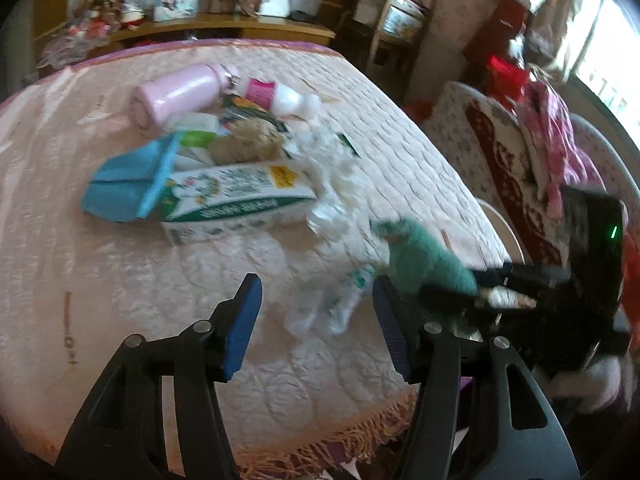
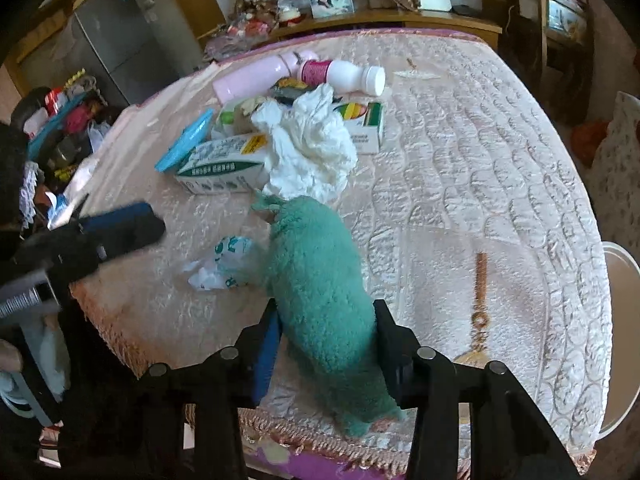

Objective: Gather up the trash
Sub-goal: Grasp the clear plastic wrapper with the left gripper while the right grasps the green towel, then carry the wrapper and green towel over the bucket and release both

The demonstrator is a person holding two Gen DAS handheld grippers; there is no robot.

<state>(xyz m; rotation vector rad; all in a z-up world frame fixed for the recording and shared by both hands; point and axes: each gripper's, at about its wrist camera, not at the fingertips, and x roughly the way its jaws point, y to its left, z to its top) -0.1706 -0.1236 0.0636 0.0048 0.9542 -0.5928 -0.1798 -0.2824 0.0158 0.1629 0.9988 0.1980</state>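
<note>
1. Bare tablecloth (image 2: 460, 184) spreads wide on the right, giving open passage to the far edge.
2. Far left, a clutter pile blocks the way: carton (image 2: 220, 166), crumpled tissue (image 2: 308, 148), pink flask (image 1: 176, 94), white bottle (image 2: 344, 74).
3. A crumpled wrapper (image 2: 224, 264) lies near-left.

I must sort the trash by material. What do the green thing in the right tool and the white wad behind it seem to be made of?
Green thing: probably fleece or terry cloth; its surface is fuzzy, matte and napped. White wad: likely tissue paper; it is thin, matte and sharply crumpled.
</note>
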